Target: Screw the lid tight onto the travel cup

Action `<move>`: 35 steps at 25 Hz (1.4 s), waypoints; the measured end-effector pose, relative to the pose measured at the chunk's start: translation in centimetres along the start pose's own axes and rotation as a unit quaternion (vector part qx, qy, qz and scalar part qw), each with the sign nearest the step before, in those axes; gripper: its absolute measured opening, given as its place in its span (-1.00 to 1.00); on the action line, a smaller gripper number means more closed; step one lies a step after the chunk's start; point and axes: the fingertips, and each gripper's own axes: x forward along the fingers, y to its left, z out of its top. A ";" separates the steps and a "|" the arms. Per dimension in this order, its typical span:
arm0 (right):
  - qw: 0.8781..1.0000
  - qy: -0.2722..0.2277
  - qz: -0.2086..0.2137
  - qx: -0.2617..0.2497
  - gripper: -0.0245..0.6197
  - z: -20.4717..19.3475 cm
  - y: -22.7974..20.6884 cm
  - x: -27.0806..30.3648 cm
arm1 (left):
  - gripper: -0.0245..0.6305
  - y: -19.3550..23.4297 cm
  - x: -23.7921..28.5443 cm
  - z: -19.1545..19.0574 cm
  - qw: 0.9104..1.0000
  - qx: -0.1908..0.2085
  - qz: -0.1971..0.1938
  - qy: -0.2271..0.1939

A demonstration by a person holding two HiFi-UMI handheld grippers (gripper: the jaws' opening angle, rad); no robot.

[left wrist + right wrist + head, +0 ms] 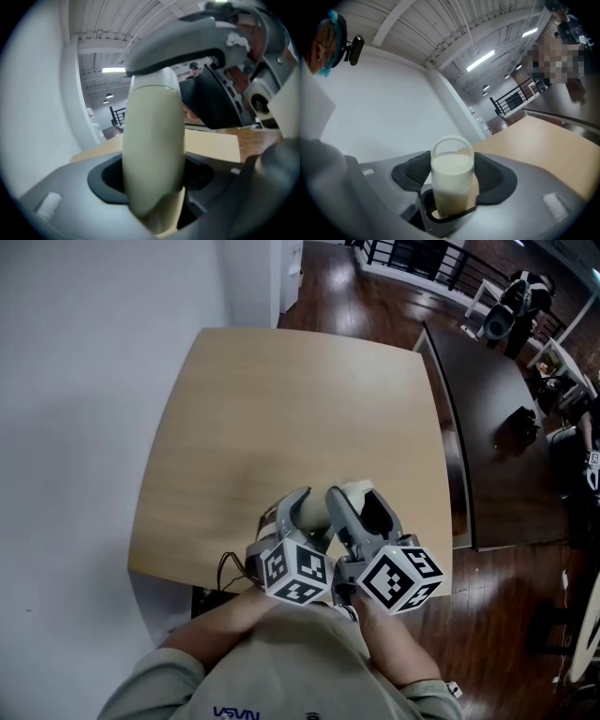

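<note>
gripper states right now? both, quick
Left gripper: closed on the travel cup, around its cream body.
Right gripper: closed on the white lid.

Cream travel cup (pixel 449 199) (lid (pixel 451 171) on)

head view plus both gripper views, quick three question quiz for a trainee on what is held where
1. Pick one: which gripper holds the lid with the loop on top? a) left b) right c) neither
2. True or false: the cup stands alone on the table, free of both grippers.
3. Fill in (near or far): in the head view both grippers are by the table edge ____ the person.

Key
1. b: the right gripper is shut on it.
2. False: it is clamped in the left gripper.
3. near
</note>
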 end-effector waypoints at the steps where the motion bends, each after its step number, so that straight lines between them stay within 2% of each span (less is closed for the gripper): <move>1: 1.000 0.001 0.000 0.003 -0.04 -0.1 -0.1 0.0 | 0.04 -0.2 0.0 -0.1 1.000 -0.002 -0.005 0.001; 5: 1.000 0.006 0.011 0.002 -0.04 -0.3 0.3 0.2 | 0.03 -0.6 -0.2 -0.4 0.999 -0.025 -0.030 0.000; 8: 0.999 0.011 0.045 -0.005 -0.04 0.2 1.3 0.0 | 0.04 -1.3 -0.8 -0.1 0.995 -0.061 -0.083 -0.010; 10: 0.996 0.010 0.082 -0.016 -0.03 0.8 2.0 -0.6 | 0.04 -2.2 -1.6 0.5 0.985 -0.088 -0.147 -0.024; 12: 0.990 0.008 0.134 -0.032 -0.03 1.7 3.0 -1.5 | 0.04 -3.0 -2.8 1.2 0.968 -0.110 -0.223 -0.041; 13: 0.986 0.009 0.162 -0.042 -0.03 2.1 3.6 -2.1 | 0.04 -3.5 -3.7 1.5 0.955 -0.123 -0.266 -0.051; 14: 0.980 0.012 0.192 -0.053 -0.03 2.4 4.1 -2.7 | 0.04 -4.0 -4.6 1.8 0.938 -0.137 -0.312 -0.061; 15: 0.973 0.016 0.222 -0.064 -0.03 2.7 4.5 -3.4 | 0.03 -4.5 -5.8 2.1 0.917 -0.153 -0.362 -0.071; 17: 0.954 0.031 0.288 -0.076 -0.02 3.0 5.4 -4.9 | 0.03 -5.4 -8.4 2.9 0.866 -0.177 -0.459 -0.092; 19: 0.931 0.051 0.352 -0.078 0.03 3.0 6.4 -6.1 | 0.03 -5.9 -11.1 3.8 0.813 -0.182 -0.542 -0.111; 21: 0.909 0.072 0.403 -0.076 0.03 2.7 7.1 -6.8 | 0.03 -6.1 -13.4 4.5 0.770 -0.171 -0.601 -0.126; 23: 0.889 0.091 0.442 -0.075 0.07 2.2 7.9 -7.3 | 0.03 -6.3 -15.0 4.9 0.739 -0.158 -0.642 -0.132; 27: 0.843 0.126 0.520 -0.062 0.08 1.2 10.2 -8.7 | 0.03 -7.3 -17.6 5.3 0.688 -0.138 -0.701 -0.128; 30: 0.814 0.145 0.560 -0.052 0.08 0.7 11.6 -9.2 | 0.03 -8.1 -18.9 5.0 0.658 -0.125 -0.734 -0.115; 32: 0.799 0.155 0.579 -0.048 0.08 0.4 12.3 -9.6 | 0.03 -8.8 -19.5 4.6 0.643 -0.111 -0.750 -0.104; 33: 0.792 0.157 0.588 -0.047 0.08 0.3 12.5 -9.8 | 0.03 -9.2 -19.6 4.6 0.639 -0.105 -0.755 -0.098; 35: 0.783 0.158 0.600 -0.046 0.08 0.3 12.9 -10.1 | 0.03 -9.8 -19.7 4.5 0.638 -0.099 -0.758 -0.089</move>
